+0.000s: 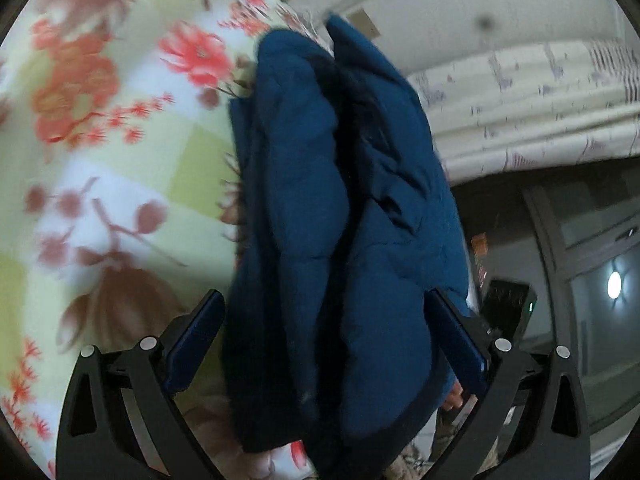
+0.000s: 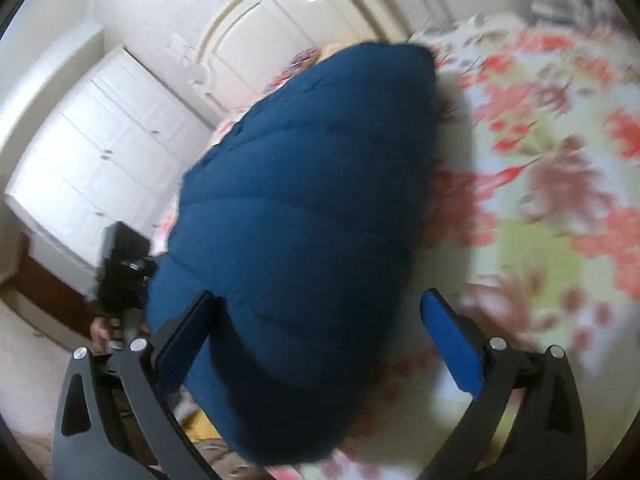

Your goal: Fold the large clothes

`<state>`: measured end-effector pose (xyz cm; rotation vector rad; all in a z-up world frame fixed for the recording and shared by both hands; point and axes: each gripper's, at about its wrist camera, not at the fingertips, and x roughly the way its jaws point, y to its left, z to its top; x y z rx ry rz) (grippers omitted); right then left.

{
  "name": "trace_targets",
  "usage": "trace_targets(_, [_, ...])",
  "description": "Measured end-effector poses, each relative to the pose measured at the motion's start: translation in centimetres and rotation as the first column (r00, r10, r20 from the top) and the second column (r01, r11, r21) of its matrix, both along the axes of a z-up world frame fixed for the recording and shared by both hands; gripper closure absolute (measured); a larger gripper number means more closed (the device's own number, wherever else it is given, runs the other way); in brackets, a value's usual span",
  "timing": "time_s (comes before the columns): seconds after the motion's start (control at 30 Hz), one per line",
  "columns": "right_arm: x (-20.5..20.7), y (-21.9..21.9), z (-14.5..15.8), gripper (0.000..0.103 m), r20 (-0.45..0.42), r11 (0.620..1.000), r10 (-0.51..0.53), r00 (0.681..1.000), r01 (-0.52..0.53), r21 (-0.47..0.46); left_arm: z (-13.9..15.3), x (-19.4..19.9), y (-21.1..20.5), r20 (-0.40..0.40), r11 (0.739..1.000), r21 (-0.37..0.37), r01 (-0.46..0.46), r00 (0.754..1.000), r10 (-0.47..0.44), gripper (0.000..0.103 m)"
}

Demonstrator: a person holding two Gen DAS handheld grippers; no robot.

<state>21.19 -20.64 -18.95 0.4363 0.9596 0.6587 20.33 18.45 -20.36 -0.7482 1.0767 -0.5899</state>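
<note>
The left gripper [image 1: 324, 320] stands with its blue-padded fingers [image 1: 196, 336] spread wide on either side of a bunched blue jacket [image 1: 320, 216]; whether the pads actually press the cloth cannot be told, since the jacket's bulk hides the gap and the inner faces. The right gripper [image 2: 320, 320] is likewise spread, its left finger [image 2: 184, 340] against the jacket [image 2: 304, 208] and its right finger [image 2: 452, 344] standing clear of it over the bedspread [image 2: 560, 200]. The jacket, quilted and puffy, hangs or lies gathered between the two tools, over a floral bedspread [image 1: 100, 140] in red, green and white; its collar, sleeves and lower hem cannot be made out, and its bottom edge is cut off behind the gripper frames. Motion blur smears the bedspread in both views. Left of the jacket in the right wrist view, the other gripper's black body [image 2: 120, 268] shows partly, with fingers of a hand [image 2: 104, 330] below it. Behind the jacket stand a white headboard [image 2: 280, 20] and white cabinet [image 2: 104, 152]. Right of the jacket in the left wrist view are a pale curtain [image 1: 540, 104] and a dark window [image 1: 592, 264].
</note>
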Motion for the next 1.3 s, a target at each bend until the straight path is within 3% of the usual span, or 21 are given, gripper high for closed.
trace_targets(0.07, [0.5, 0.3, -0.5, 0.003, -0.013, 0.999, 0.026, 1.000, -0.025, 0.037, 0.0, 0.5, -0.5, -0.003, 1.000, -0.003, 0.022, 1.000, -0.022, 0.004])
trace_targets(0.1, [0.6, 0.6, -0.6, 0.011, -0.002, 0.999, 0.033, 0.999, -0.033, 0.039, 0.0, 0.7, -0.7, -0.003, 0.999, -0.018, 0.039, 0.999, -0.039, 0.006])
trace_targets(0.17, [0.1, 0.7, -0.2, 0.029, 0.034, 0.999, 0.028, 0.999, -0.029, 0.025, -0.1, 1.4, -1.2, -0.013, 0.994, -0.085, 0.064, 0.998, -0.065, 0.027])
trace_targets(0.2, [-0.3, 0.6, 0.2, 0.036, 0.065, 1.000, 0.022, 0.998, -0.023, 0.013, 0.7, 1.6, -1.7, 0.017, 0.997, -0.052, 0.062, 0.998, -0.061, 0.031])
trace_targets(0.27, [-0.8, 0.6, 1.1, 0.043, 0.127, 1.000, 0.011, 0.992, -0.008, -0.025, 2.2, 2.0, -2.6, 0.073, 0.998, -0.012, 0.055, 0.996, -0.054, 0.043])
trace_targets(0.33, [-0.3, 0.1, 2.2, 0.047, 0.192, 0.998, -0.019, 0.981, 0.029, -0.050, 4.0, 3.3, -3.9, 0.160, 0.999, 0.025, 0.046, 0.986, -0.050, 0.047])
trace_targets(0.47, [2.7, -2.0, 4.7, 0.050, 0.282, 0.990, -0.099, 0.954, 0.122, -0.064, 6.1, 8.1, -6.7, 0.250, 0.999, 0.013, 0.031, 0.968, -0.033, 0.051])
trace_targets(0.57, [6.7, -4.6, 4.8, 0.049, 0.260, 0.980, -0.162, 0.952, 0.186, -0.069, 6.1, 12.4, -9.5, 0.263, 0.998, 0.057, 0.020, 0.964, -0.034, 0.052])
trace_targets(0.63, [8.7, -6.0, 3.6, 0.044, 0.196, 0.970, -0.189, 0.962, 0.214, -0.114, 3.9, 14.7, -11.4, 0.185, 0.997, 0.079, 0.026, 0.982, -0.041, 0.051])
trace_targets(0.73, [9.4, -7.1, 1.8, 0.030, 0.129, 0.969, -0.209, 0.969, 0.223, -0.109, 2.0, 14.3, -12.0, 0.186, 0.998, 0.068, -0.015, 0.982, 0.003, 0.037])
trace_targets(0.83, [7.7, -6.0, 3.3, 0.023, 0.177, 0.945, -0.231, 0.957, 0.264, -0.193, 2.0, 13.0, -11.2, 0.169, 0.994, 0.090, -0.062, 0.985, 0.046, 0.019])
trace_targets(0.9, [5.6, -5.1, 5.6, 0.020, 0.251, 0.920, -0.250, 0.935, 0.311, -0.238, 3.8, 11.0, -10.3, 0.192, 0.980, 0.146, -0.135, 0.976, 0.106, 0.015])
trace_targets(0.97, [3.0, -4.5, 8.4, 0.013, 0.333, 0.908, -0.274, 0.902, 0.357, -0.221, 6.6, 8.6, -10.2, 0.289, 0.955, 0.225, -0.192, 0.949, 0.123, 0.012])
trace_targets(1.07, [-1.8, -3.7, 13.9, 0.002, 0.463, 0.887, -0.297, 0.835, 0.420, -0.190, 13.7, 3.8, -11.5, 0.503, 0.873, 0.363, -0.326, 0.857, 0.110, 0.005])
trace_targets(1.13, [-3.5, -3.2, 17.2, 0.003, 0.521, 0.863, -0.284, 0.805, 0.452, -0.227, 18.3, 1.5, -13.3, 0.590, 0.801, 0.449, -0.396, 0.805, 0.068, 0.005])
trace_targets(1.23, [-6.4, -1.5, 20.7, 0.003, 0.587, 0.801, -0.256, 0.768, 0.509, -0.316, 23.3, -2.6, -15.7, 0.716, 0.690, 0.488, -0.535, 0.698, 0.035, 0.004])
trace_targets(1.3, [-8.4, -1.0, 21.4, 0.003, 0.612, 0.772, -0.245, 0.752, 0.533, -0.346, 24.8, -4.4, -16.7, 0.747, 0.675, 0.482, -0.559, 0.665, 0.017, 0.004])
